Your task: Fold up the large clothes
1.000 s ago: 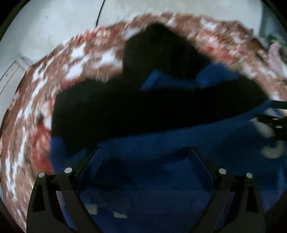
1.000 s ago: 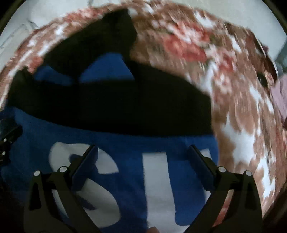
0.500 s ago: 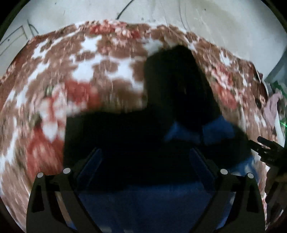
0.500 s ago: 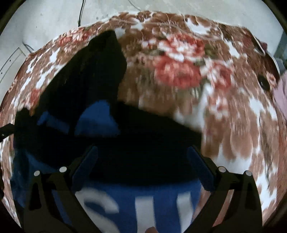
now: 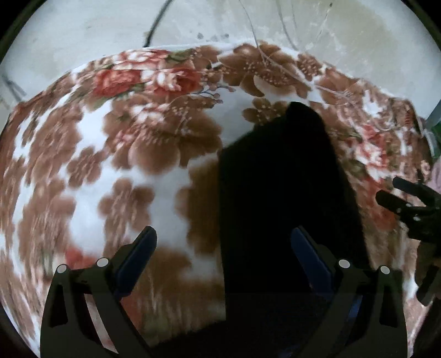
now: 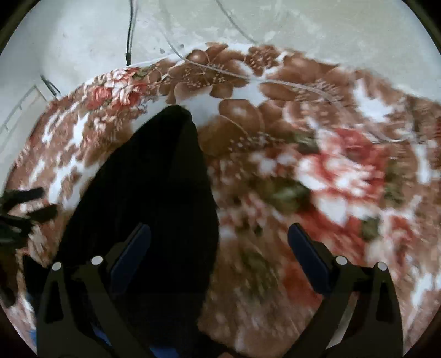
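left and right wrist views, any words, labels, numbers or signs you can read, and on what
None can be read in either view.
The dark garment shows no print on its visible part.
The floral blanket carries only a flower pattern, partly blurred.
Both claws are unmarked.

Both wrist cameras look forward and down, close above the floral blanket (image 5: 115, 170); both views share the black garment (image 6: 154, 198), the blanket's far edge and the pale floor (image 6: 275, 24).

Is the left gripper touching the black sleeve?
Cannot tell. In the left wrist view, the open left gripper overlaps the black sleeve on the floral blanket, but depth is unclear.
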`<state>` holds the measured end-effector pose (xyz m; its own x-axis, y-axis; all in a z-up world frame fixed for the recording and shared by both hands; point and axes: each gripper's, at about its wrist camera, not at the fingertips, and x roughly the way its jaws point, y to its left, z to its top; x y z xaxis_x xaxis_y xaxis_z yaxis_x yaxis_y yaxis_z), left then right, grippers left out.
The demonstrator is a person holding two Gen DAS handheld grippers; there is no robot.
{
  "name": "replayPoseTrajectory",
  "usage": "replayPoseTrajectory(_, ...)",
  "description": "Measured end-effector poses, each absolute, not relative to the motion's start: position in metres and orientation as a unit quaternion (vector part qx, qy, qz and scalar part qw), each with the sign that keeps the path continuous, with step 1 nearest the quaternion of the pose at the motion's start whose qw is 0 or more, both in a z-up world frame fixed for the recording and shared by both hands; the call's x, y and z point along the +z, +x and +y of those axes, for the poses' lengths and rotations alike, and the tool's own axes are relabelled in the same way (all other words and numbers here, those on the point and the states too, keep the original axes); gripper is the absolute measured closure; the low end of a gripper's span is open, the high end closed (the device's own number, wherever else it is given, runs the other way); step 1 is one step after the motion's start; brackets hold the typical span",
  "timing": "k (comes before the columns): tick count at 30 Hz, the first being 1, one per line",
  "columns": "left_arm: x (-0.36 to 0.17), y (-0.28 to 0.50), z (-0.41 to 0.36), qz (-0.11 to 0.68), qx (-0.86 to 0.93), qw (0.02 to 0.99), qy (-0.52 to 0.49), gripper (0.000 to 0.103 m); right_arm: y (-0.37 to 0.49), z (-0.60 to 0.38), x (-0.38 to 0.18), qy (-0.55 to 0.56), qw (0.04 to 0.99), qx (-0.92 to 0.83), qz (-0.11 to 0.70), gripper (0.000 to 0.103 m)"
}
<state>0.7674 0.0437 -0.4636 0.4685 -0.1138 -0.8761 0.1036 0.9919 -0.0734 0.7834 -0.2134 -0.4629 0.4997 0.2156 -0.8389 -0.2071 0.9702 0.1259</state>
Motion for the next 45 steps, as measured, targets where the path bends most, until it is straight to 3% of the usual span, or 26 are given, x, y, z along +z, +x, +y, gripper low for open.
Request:
replayPoseTrajectory(7,-0.503,0.845,0.025,0.525,-0.059,0.849,0.011,0.007,0.852,-0.193,-0.501,0.011,0.856,0.139,0.498,0.006)
replayPoseTrajectory(9,-0.514,0.856,0.019,0.537,-0.077,0.84,0.006,0.013,0.857,-0.183,-0.509,-0.002,0.854,0.153,0.497,0.016)
replayPoseTrajectory(10,-0.522,0.861,0.016,0.543,-0.089,0.835,0.009,0.019,0.86,-0.176,-0.517,-0.014,0.848,0.165,0.503,0.046)
replayPoseTrajectory(11,-0.526,0.863,0.014,0.543,-0.096,0.834,0.011,0.044,0.862,-0.17,-0.524,-0.029,0.84,0.177,0.512,0.076)
replayPoseTrajectory(14,-0.525,0.859,0.005,0.533,-0.116,0.838,0.01,0.089,0.853,-0.162,-0.524,-0.057,0.843,0.196,0.498,0.095)
replayPoseTrajectory(24,-0.426,0.791,0.014,0.428,-0.134,0.894,-0.014,0.092,0.776,-0.169,-0.417,-0.066,0.89,0.22,0.394,0.096)
replayPoseTrajectory(33,-0.351,0.682,0.024,0.386,-0.173,0.904,-0.06,0.092,0.677,-0.168,-0.348,-0.053,0.89,0.26,0.371,0.096)
replayPoseTrajectory(38,-0.347,0.612,0.032,0.388,-0.188,0.899,-0.076,0.092,0.604,-0.17,-0.343,-0.084,0.888,0.263,0.368,0.096)
replayPoseTrajectory(45,-0.379,0.522,0.031,0.419,-0.201,0.881,-0.091,0.093,0.538,-0.182,-0.378,-0.04,0.86,0.26,0.436,0.096)
